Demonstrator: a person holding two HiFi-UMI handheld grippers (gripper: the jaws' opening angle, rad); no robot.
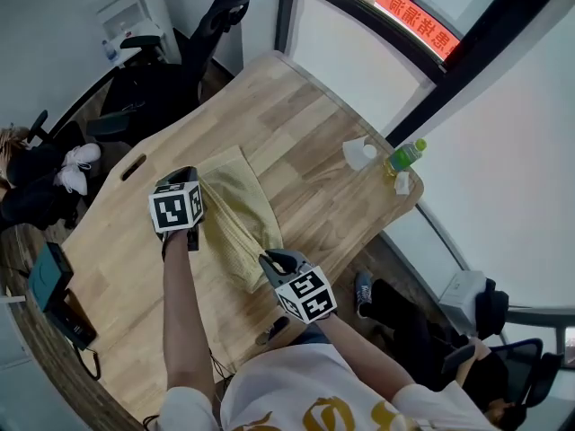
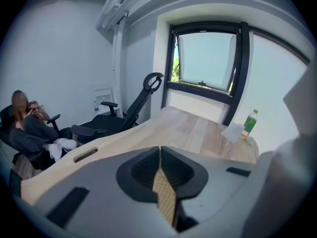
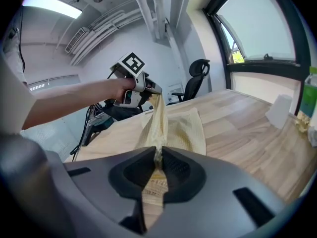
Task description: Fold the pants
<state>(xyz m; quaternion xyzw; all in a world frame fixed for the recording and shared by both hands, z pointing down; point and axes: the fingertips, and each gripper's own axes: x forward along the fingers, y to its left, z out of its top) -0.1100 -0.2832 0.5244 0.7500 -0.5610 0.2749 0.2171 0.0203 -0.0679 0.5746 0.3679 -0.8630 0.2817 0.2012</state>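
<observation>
Over the table (image 1: pixel 305 142), we hold a long edge of the yellow pants (image 1: pixel 238 214) strung between left gripper (image 1: pixel 196 185) and right gripper (image 1: pixel 269 260) — both pinched tight on it — with the rest lying flat toward the window (image 1: pixel 350 57).

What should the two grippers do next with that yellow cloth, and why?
Probably carry the lifted edge sideways over the flat part and lower it there. The left gripper and the right gripper are each shut on the pants, so one long edge hangs raised between them, while the rest lies flat on the table. Laying that edge across would likely complete a fold.
</observation>
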